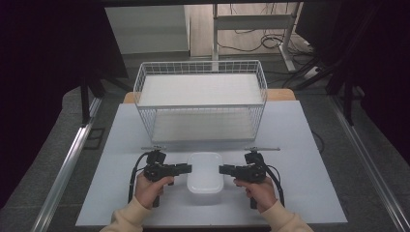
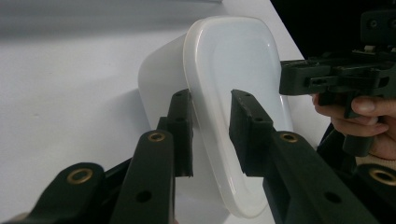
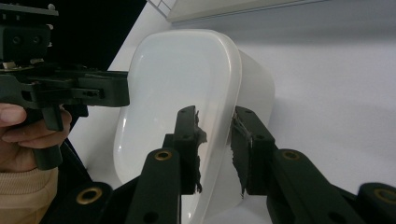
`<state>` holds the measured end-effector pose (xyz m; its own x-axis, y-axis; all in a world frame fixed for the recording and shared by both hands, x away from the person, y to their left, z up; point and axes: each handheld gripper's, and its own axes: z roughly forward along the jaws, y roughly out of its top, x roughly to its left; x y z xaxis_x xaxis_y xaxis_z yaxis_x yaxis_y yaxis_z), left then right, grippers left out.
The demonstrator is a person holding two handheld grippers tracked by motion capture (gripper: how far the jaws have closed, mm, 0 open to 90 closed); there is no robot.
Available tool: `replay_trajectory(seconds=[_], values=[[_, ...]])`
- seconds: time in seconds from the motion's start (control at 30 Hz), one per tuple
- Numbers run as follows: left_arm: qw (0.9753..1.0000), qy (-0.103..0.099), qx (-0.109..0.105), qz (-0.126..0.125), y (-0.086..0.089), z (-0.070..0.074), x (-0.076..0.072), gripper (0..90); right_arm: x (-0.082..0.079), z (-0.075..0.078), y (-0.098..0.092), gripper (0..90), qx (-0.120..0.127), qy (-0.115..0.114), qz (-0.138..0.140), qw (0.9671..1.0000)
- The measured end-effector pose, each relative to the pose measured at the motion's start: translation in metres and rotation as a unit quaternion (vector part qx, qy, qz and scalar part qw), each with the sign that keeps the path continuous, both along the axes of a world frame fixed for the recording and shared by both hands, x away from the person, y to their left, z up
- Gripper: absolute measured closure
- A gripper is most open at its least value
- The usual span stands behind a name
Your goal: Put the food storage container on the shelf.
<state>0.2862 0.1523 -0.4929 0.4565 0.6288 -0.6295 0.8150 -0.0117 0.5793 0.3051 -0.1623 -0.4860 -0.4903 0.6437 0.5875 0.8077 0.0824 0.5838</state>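
Observation:
A white, empty, rounded rectangular plastic tub (image 1: 205, 176) sits on the table near the front edge. My left gripper (image 1: 186, 169) is at its left rim and my right gripper (image 1: 223, 169) at its right rim, level with each other. In the left gripper view the tub (image 2: 233, 56) has its rim between the jaws of my left gripper (image 2: 210, 100), with a gap on each side. In the right gripper view the right gripper (image 3: 215, 116) straddles the opposite rim of the tub (image 3: 177, 70) the same way. Both are open.
A white wire basket (image 1: 200, 107) with two levels stands behind the tub, across the middle of the pale table (image 1: 304, 164). Two thin metal rods (image 1: 263, 148) lie in front of it. Dark curtains and floor cables surround the table.

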Motion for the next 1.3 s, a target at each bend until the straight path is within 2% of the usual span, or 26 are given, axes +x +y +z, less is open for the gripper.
replay_trajectory(seconds=[0.53,0.77,1.13,1.3], values=[[0.9997,-0.017,-0.014,-0.008,0.006,0.009,-0.006,79.8,-0.007,0.008,-0.002,78.4,0.000,-0.025,-0.004,0.9997],[0.9996,-0.024,-0.004,-0.010,0.004,0.011,-0.008,80.5,-0.008,0.010,-0.001,78.7,-0.009,-0.040,-0.003,0.9992],[0.9984,-0.055,0.001,-0.007,0.004,0.024,-0.013,80.6,-0.013,0.022,0.000,78.7,-0.015,-0.075,0.004,0.9970],[0.9970,-0.077,0.004,-0.008,0.004,0.034,-0.012,80.5,-0.014,0.032,0.001,78.7,-0.019,-0.102,0.005,0.9946]])
